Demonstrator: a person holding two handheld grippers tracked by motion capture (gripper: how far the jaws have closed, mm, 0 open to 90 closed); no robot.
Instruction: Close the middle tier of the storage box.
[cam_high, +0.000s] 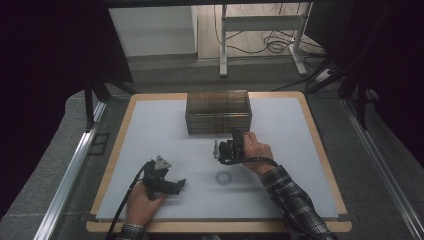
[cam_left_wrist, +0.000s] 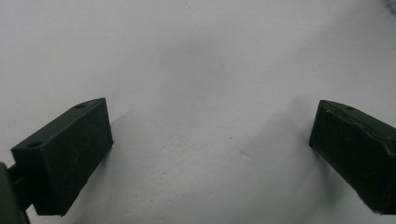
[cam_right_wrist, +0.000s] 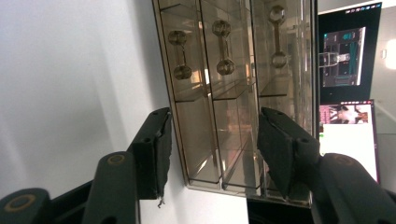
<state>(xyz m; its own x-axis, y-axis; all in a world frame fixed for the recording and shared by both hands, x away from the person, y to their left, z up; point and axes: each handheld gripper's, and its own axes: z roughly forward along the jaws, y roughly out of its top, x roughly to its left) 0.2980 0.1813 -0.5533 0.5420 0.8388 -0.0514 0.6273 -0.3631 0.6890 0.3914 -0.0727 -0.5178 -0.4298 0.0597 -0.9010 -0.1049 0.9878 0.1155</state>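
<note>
**One drawer box ahead of the right jaws**

One clear drawer box (cam_high: 218, 112) stands at the mat's (cam_high: 150, 150) far edge, its long axis along that edge, three handled drawer fronts facing the person. The right gripper (cam_right_wrist: 212, 144) points at those fronts, jaws half open, nothing pressed between them. One ring (cam_high: 223, 177) lies behind it. The left gripper (cam_left_wrist: 210, 154) rests wide open over bare mat.
</note>
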